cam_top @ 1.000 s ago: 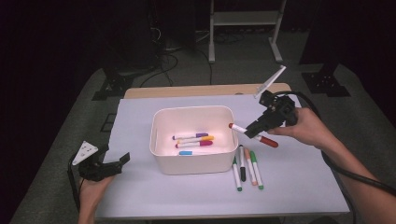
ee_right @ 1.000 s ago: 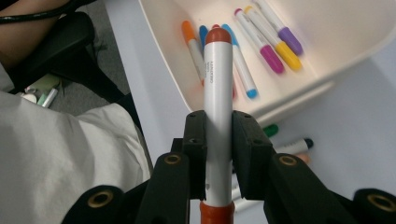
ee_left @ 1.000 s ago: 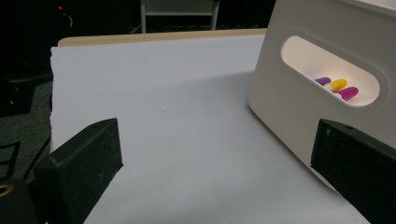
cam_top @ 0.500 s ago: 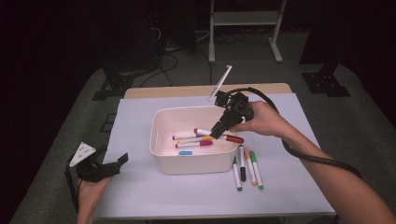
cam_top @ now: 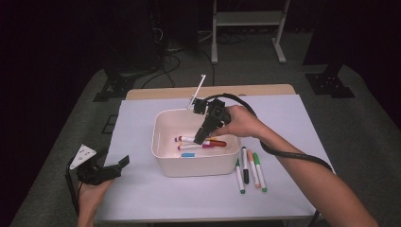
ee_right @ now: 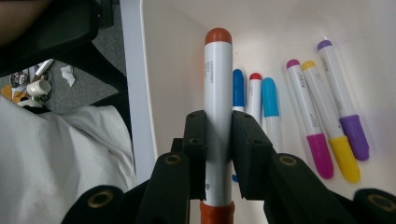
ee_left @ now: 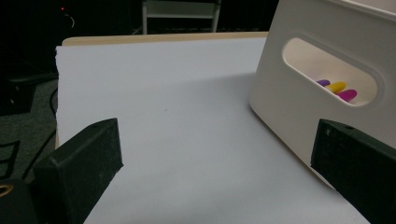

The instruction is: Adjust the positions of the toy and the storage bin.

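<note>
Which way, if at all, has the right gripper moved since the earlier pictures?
Yes. The right gripper, shut on the red marker, has moved leftward in the high view, from beyond the bin's right side to over its inside.

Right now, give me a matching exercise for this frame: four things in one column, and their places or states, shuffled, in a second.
Things:
1. red marker
2. left gripper
3. green marker
4. purple marker

Places or states:
A. lying on the table, right of the white bin
B. clamped in the right gripper
C. lying inside the bin
D. open, holding nothing

Pairs: 1-B, 2-D, 3-A, 4-C
</note>
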Available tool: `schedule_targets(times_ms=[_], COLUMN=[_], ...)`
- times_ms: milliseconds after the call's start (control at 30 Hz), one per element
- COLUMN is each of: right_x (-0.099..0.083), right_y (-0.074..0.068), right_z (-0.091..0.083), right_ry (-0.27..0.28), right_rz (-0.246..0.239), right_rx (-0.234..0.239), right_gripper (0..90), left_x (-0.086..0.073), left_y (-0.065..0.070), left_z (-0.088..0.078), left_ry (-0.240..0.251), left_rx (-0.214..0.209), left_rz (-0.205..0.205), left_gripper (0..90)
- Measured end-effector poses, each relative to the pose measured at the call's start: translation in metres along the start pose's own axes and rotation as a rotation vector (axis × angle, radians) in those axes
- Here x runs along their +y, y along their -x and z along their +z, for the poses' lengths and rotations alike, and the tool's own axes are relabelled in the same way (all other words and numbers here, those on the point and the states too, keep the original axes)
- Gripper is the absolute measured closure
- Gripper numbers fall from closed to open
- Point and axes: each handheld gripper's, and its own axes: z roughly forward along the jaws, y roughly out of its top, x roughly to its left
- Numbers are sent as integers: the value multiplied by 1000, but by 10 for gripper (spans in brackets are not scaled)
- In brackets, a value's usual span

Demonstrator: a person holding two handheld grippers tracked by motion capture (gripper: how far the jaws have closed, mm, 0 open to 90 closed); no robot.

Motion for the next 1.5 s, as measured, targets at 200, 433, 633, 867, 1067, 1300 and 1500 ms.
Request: schedule_targets(times_ms=[200,433,633,867,1067,1300,1500], right_x=[6,10,9,7,-6,-38,-68], right_y=[4,4,7,0,-8,-15,-24], right_z=[21,37,47,33,13,-21,-46], right_ry=[-19,-39,-53,-21,15,104,172], right_rz=[-15,-21,-8,-5,1,37,58], right_rx=[27,42,28,0,-43,-83,-115], right_gripper=[752,752,671,664,663,665,664], left_x=[0,0,0,0,0,0,0], left_y=[-1,-1,-1,-1,-1,0,2], left_z=[-1,-1,-1,-1,-1,0,1], left_ry=[1,-2,1,1,0,-2,-5], left_rx=[1,2,4,3,3,4,1], left_rz=[-1,1,-2,-2,-1,2,3], left_gripper=[7,7,7,7,7,7,7])
